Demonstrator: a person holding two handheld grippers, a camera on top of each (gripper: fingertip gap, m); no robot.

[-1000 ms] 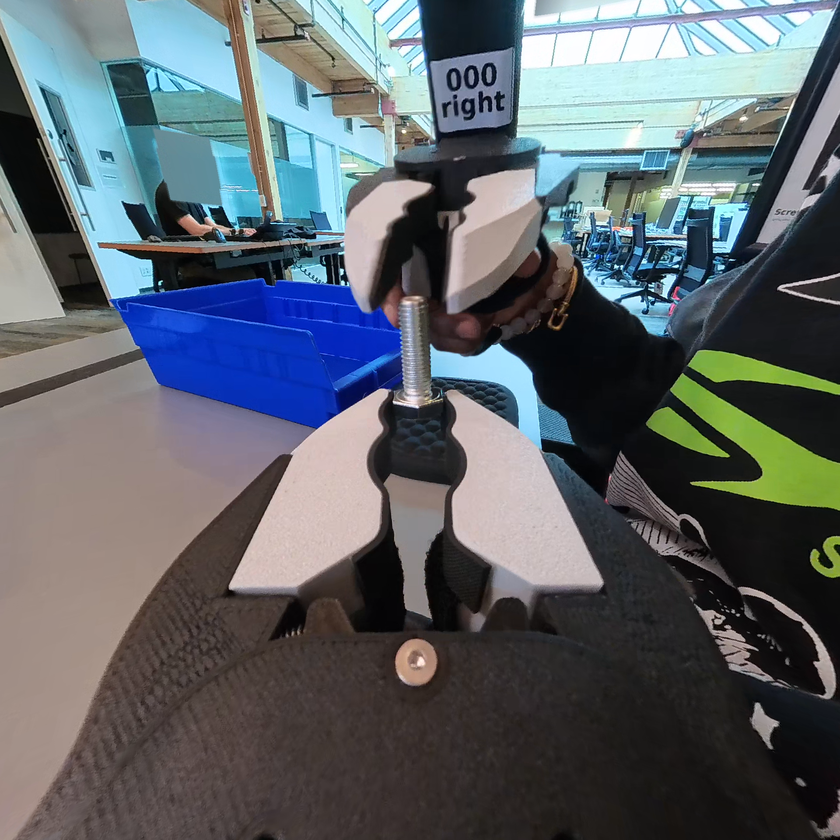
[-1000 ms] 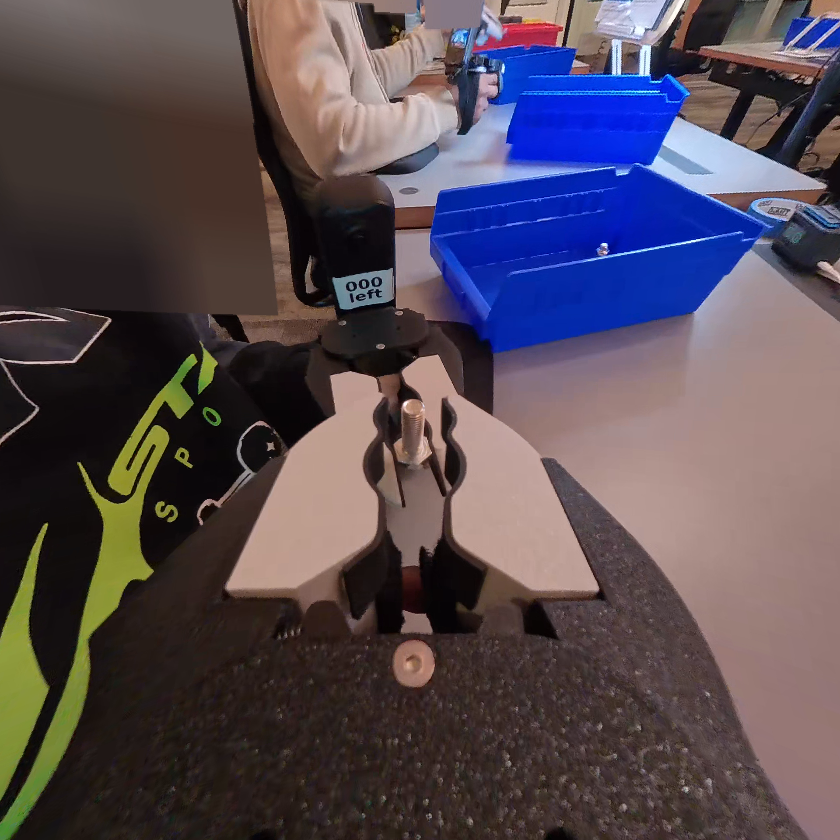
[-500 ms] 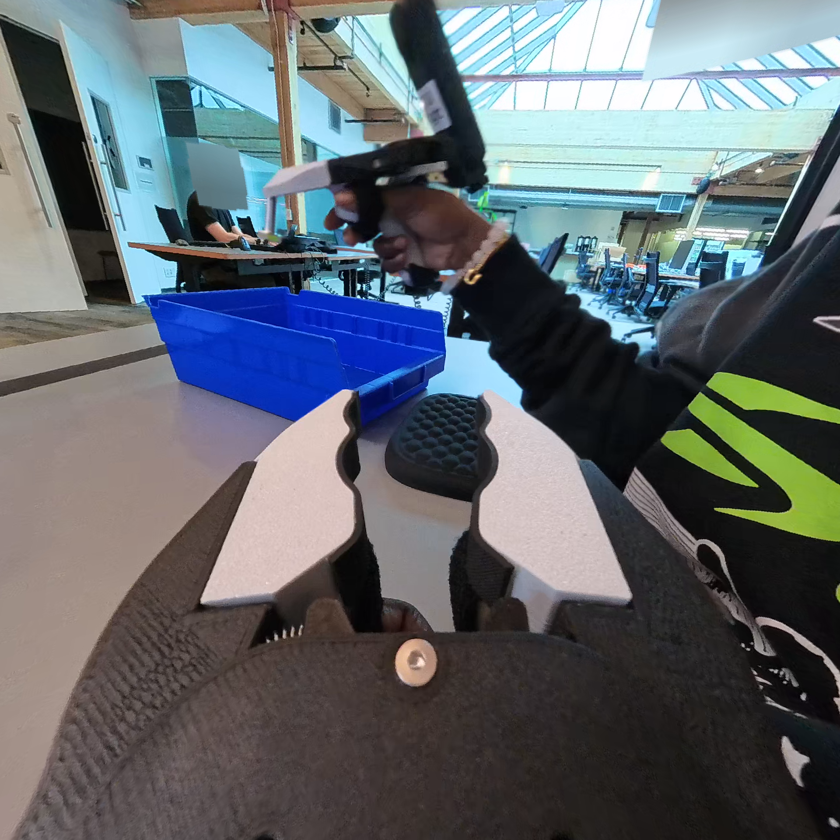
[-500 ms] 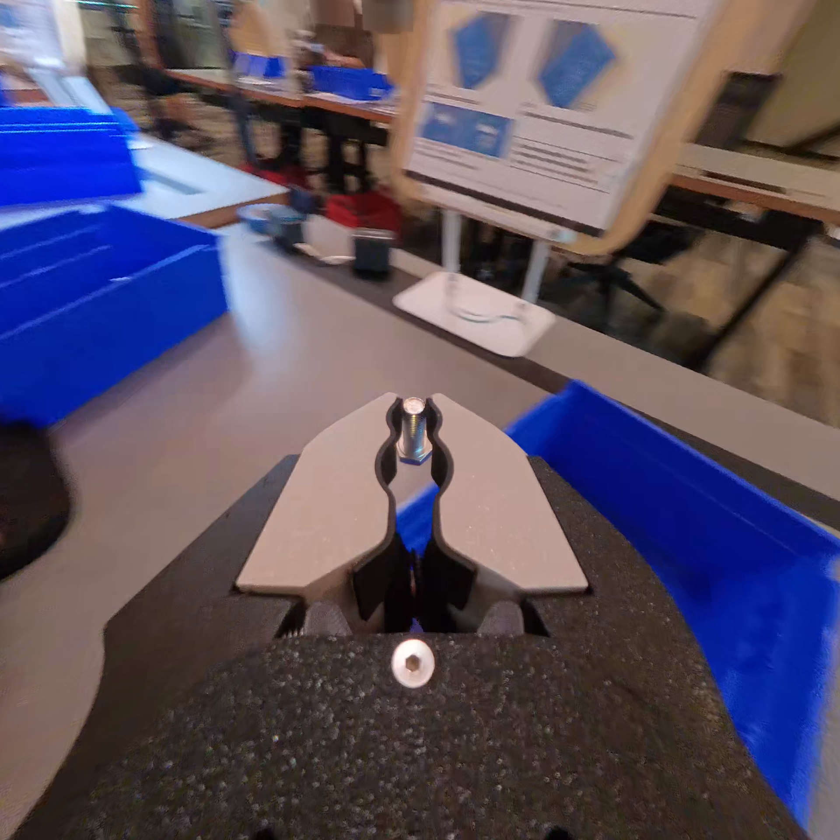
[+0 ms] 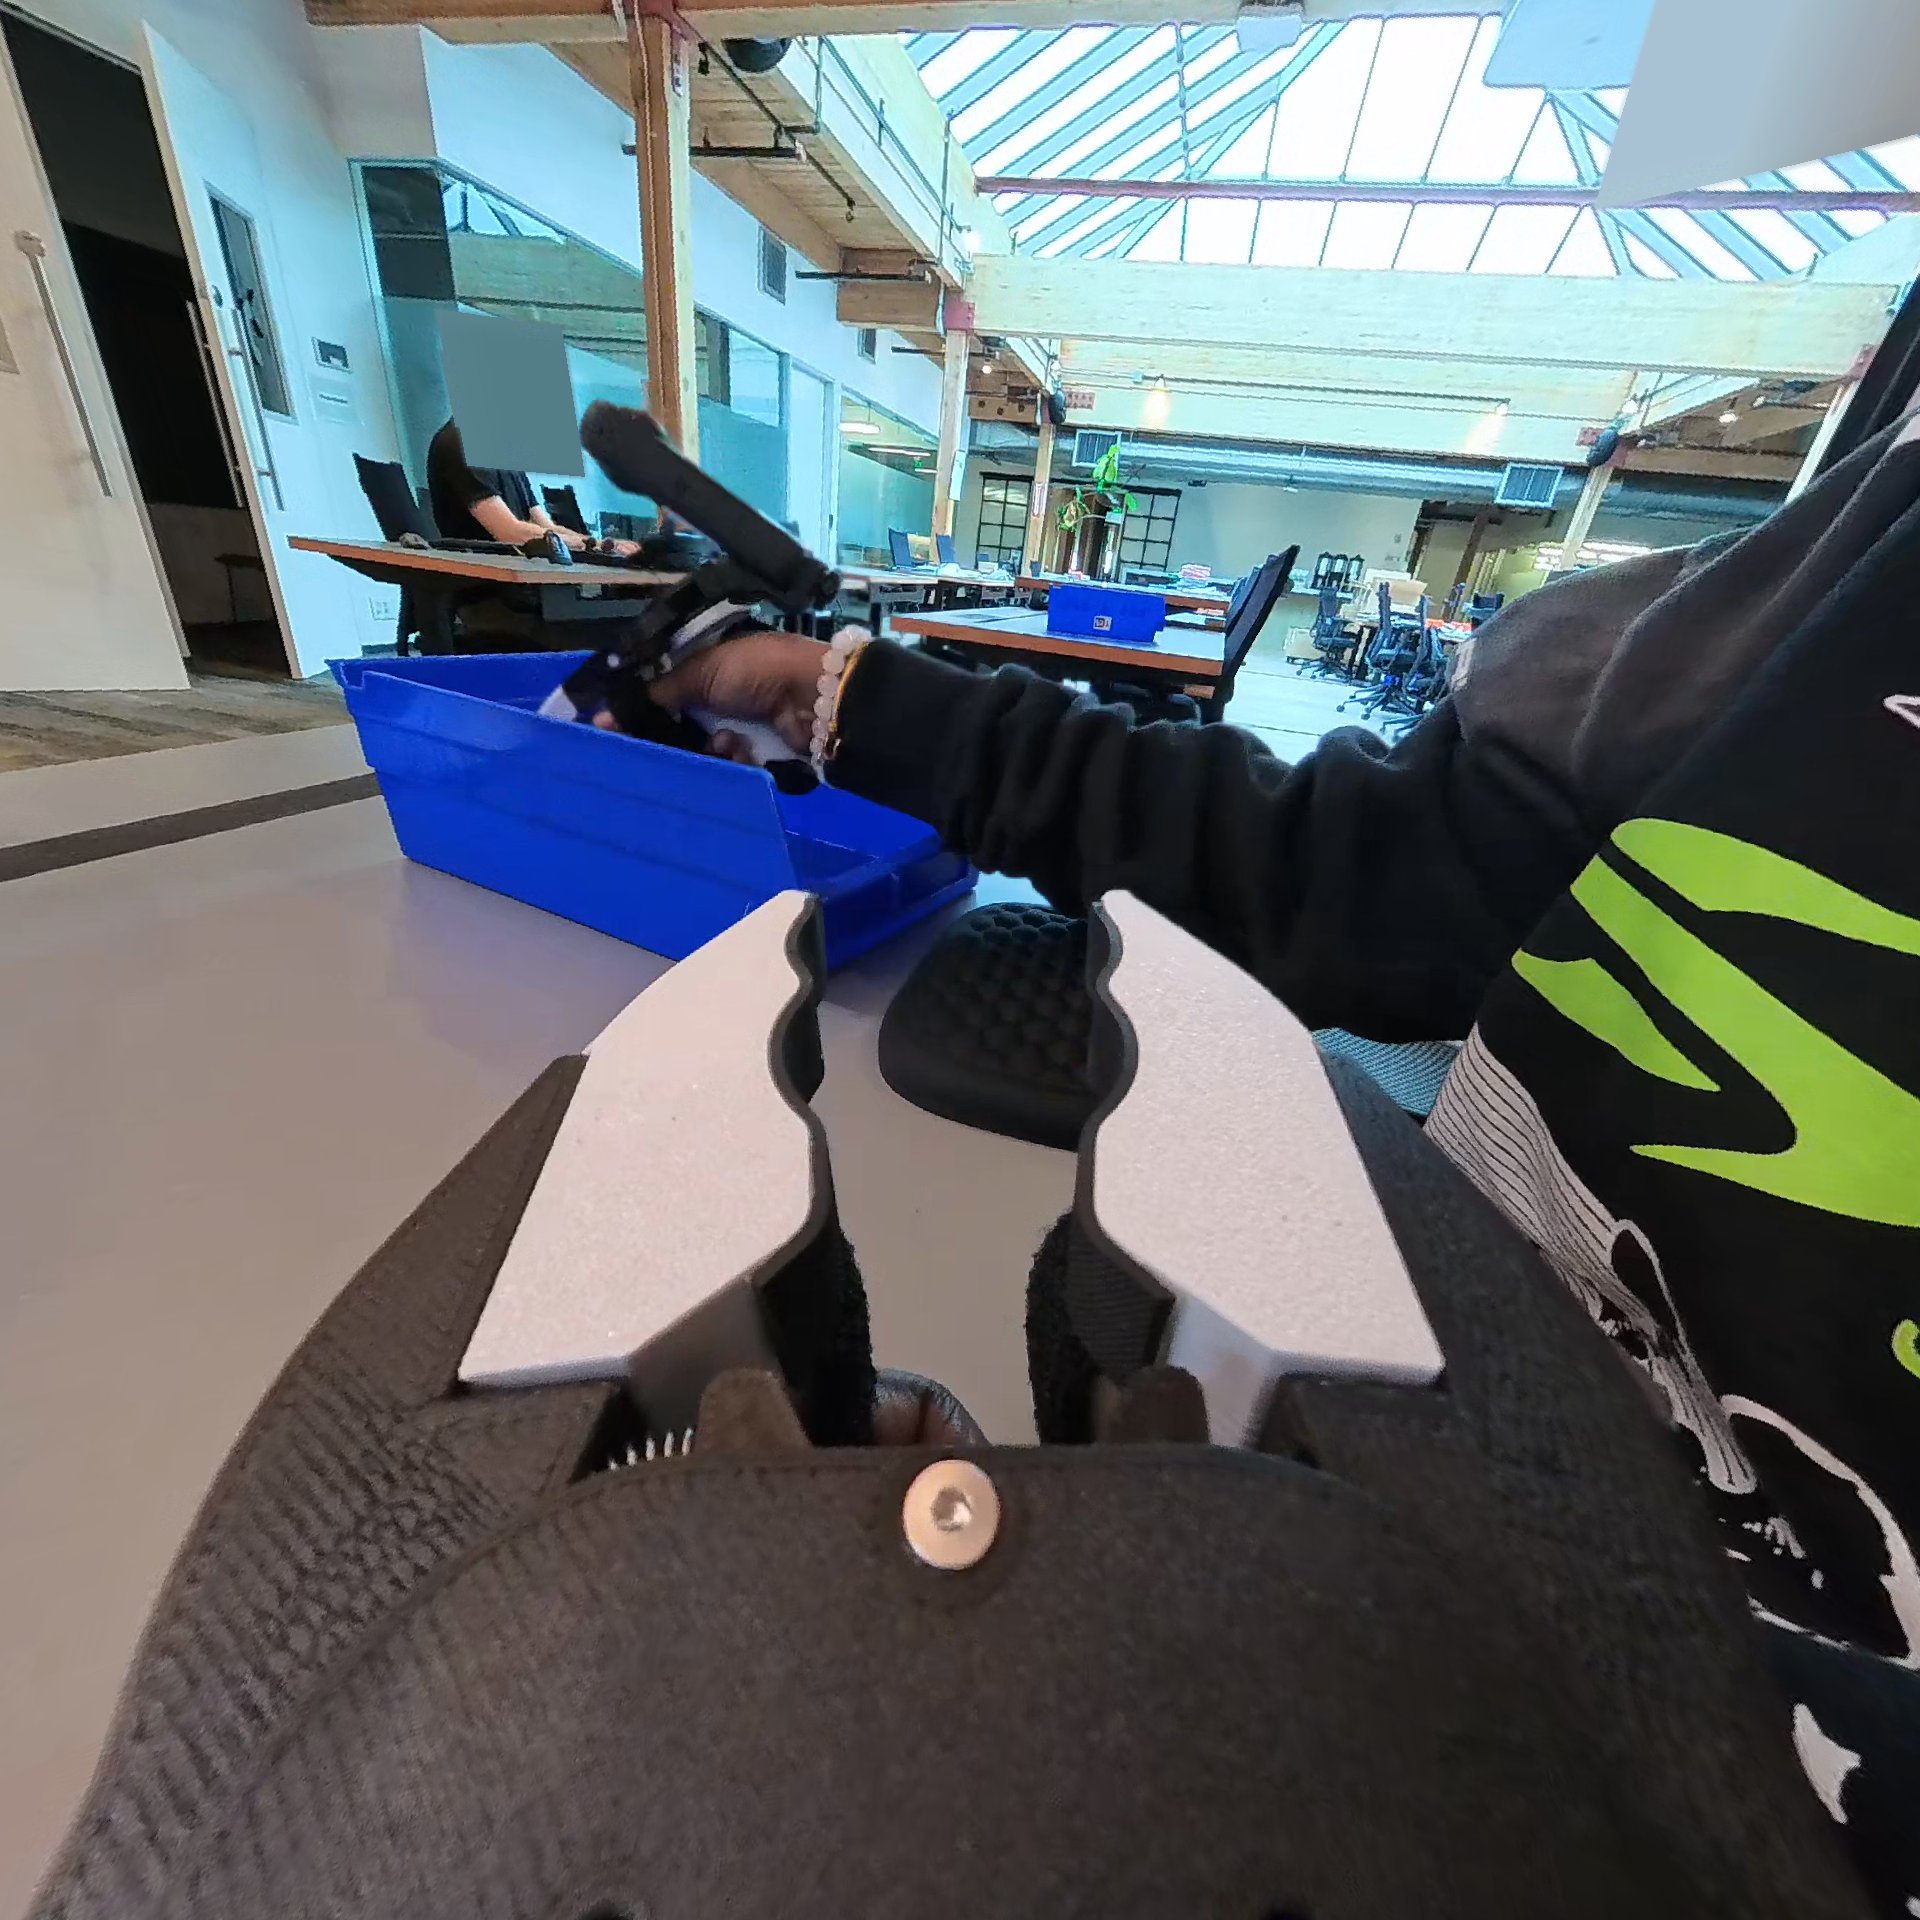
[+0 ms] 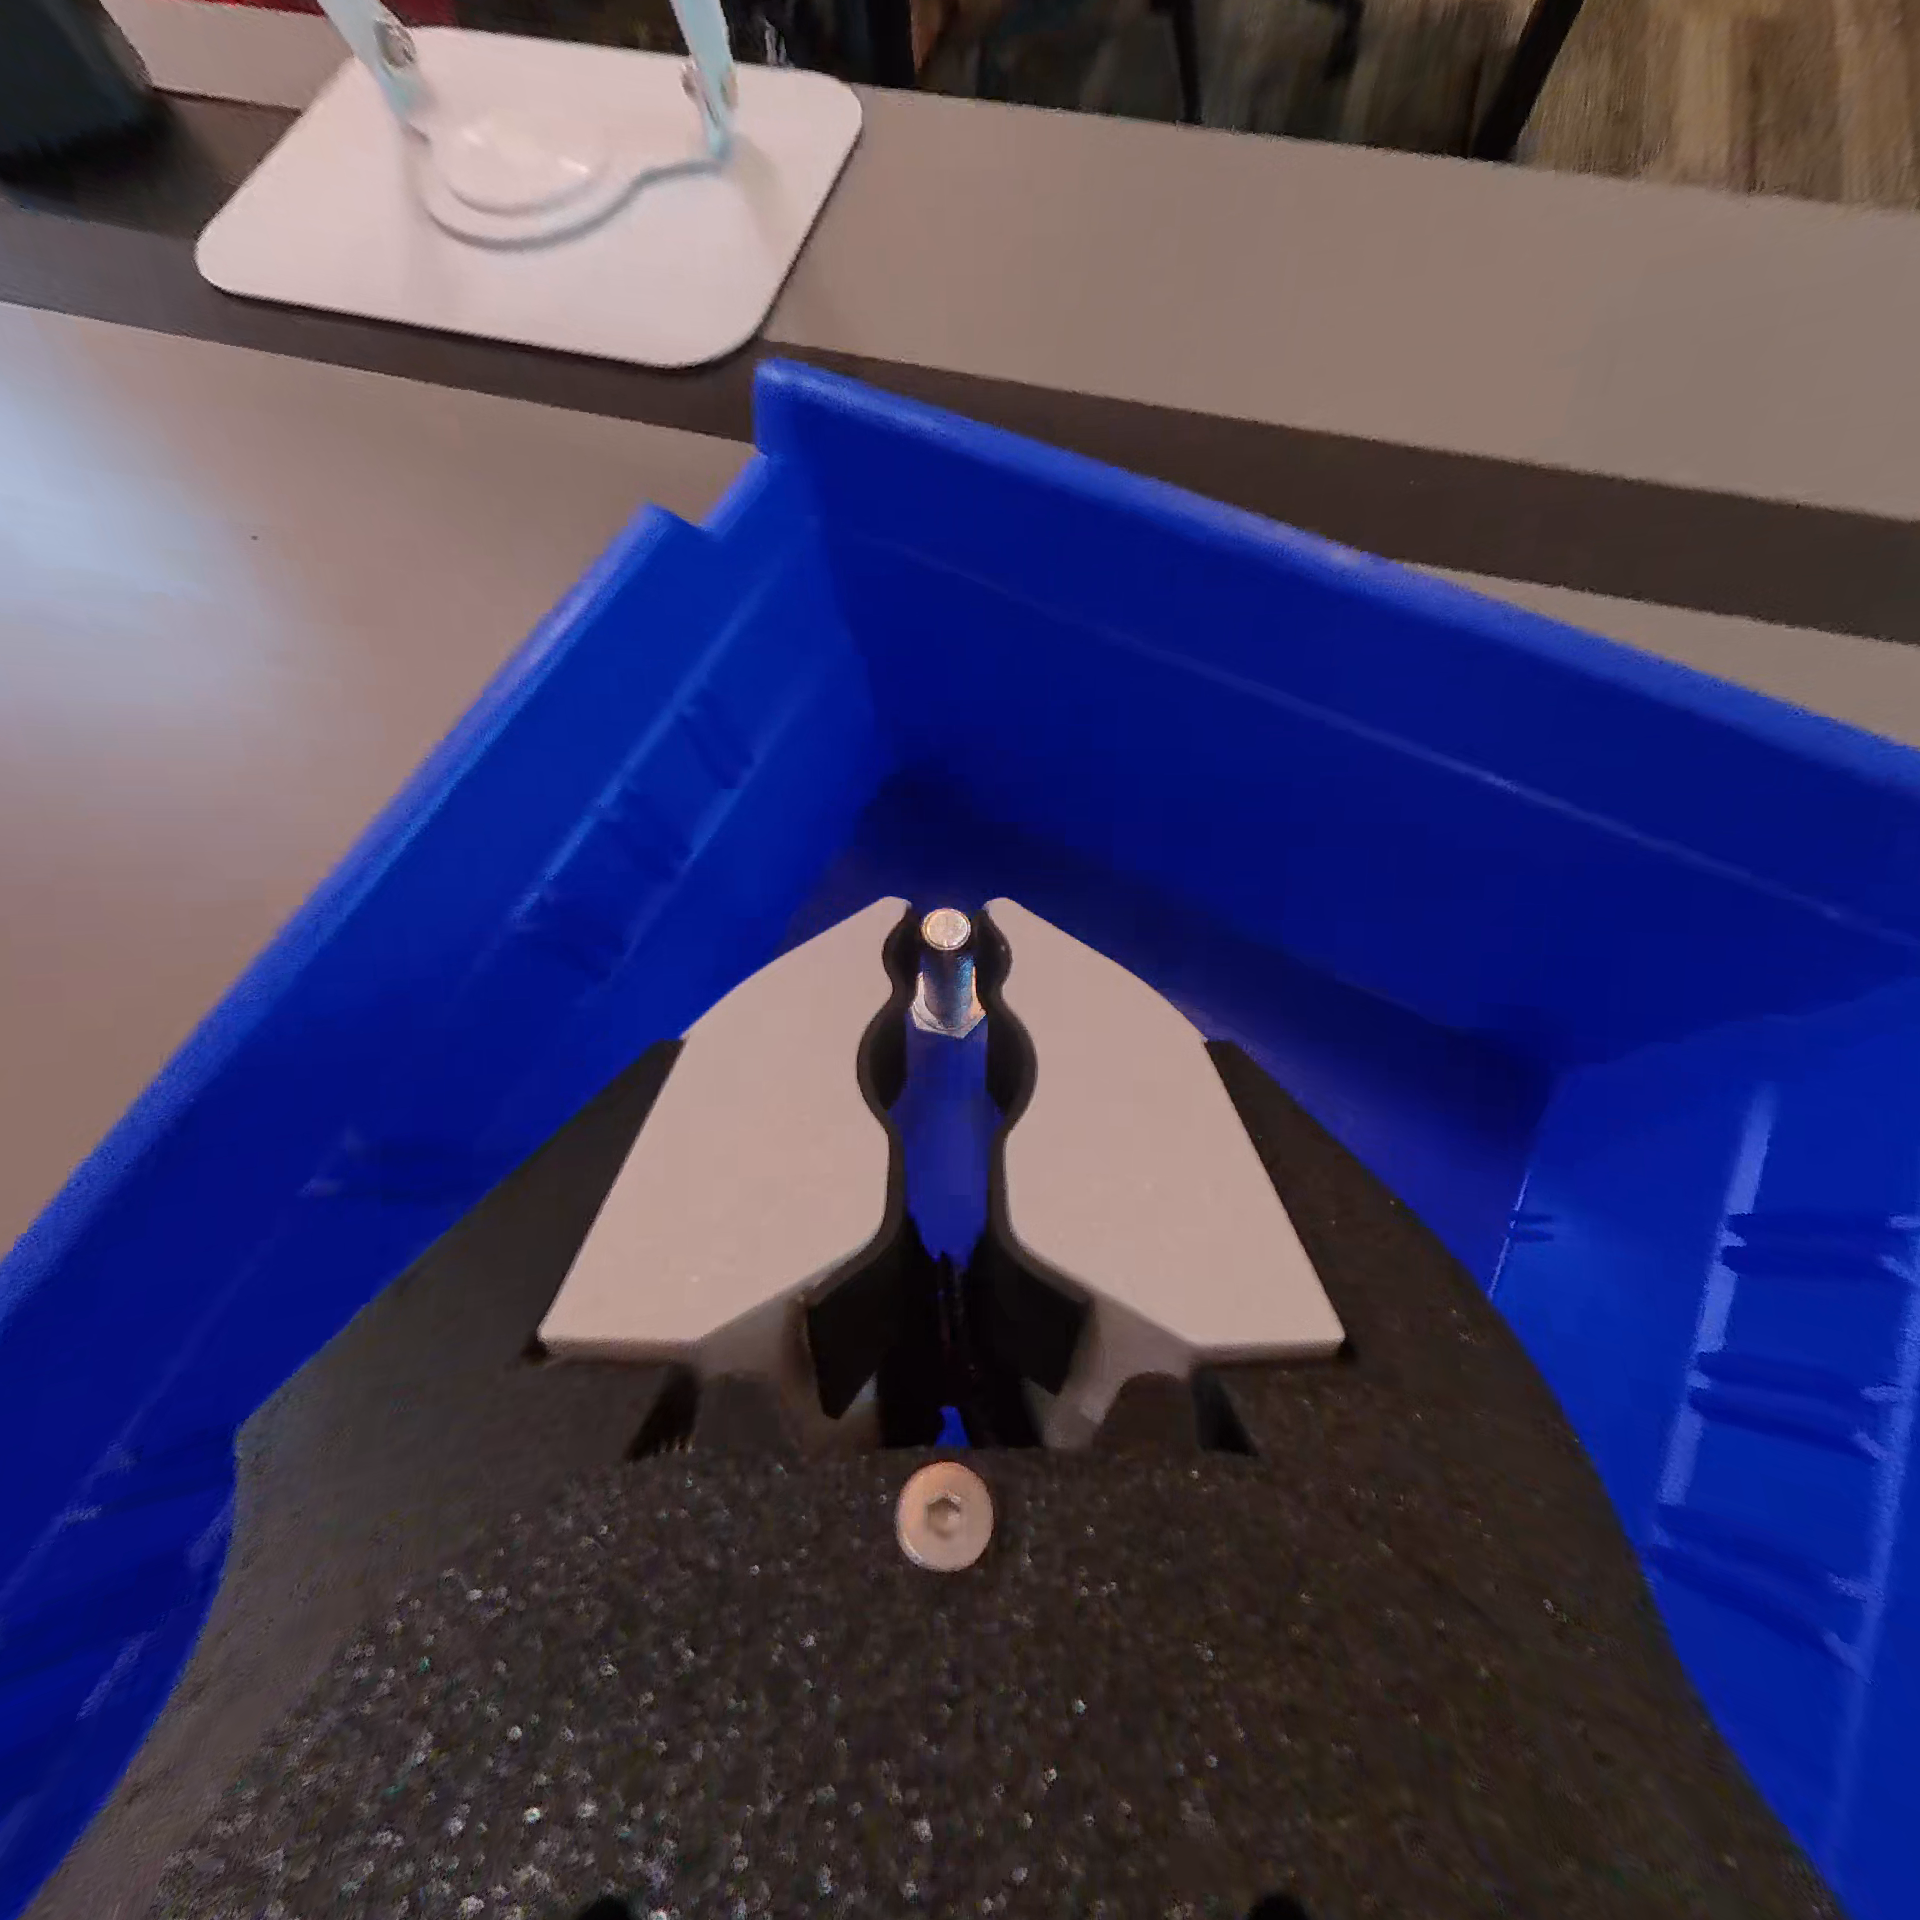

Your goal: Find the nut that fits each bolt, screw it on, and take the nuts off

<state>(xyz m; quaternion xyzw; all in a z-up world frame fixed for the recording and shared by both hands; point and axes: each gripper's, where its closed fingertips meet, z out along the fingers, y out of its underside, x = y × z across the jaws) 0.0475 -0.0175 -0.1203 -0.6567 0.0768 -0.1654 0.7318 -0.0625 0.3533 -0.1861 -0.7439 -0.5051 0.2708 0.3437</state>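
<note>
1. Right gripper (image 6: 945,940): fingers nearly together, pinching a small silver bolt (image 6: 943,977) by its threaded shank at the very tips; the hex head (image 6: 941,1023) sits toward the gripper body and the flat shank end faces outward. Both pads press on the shank.
2. Bolt position: held in the air inside the blue bin (image 6: 1299,644), near an inner corner, above the bin floor. No nut is visible on the shank portion that shows.
3. Left gripper (image 5: 951,997): fingers spread wide, nothing between them; only grey table (image 5: 260,1091) and a black textured pad (image 5: 987,1029) show beyond the tips.
4. Handling, judged: steel, rigid, light for its size, not fragile. Threads give the pads some bite, but the round shank can roll or pivot in a tip pinch.
5. Grip advice, judged: mid-shank across the threads for carrying; the hex flats for resisting torque while a nut is turned.
6. Risk, judged: if released from height it may bounce and roll across the hard bin floor.
</note>
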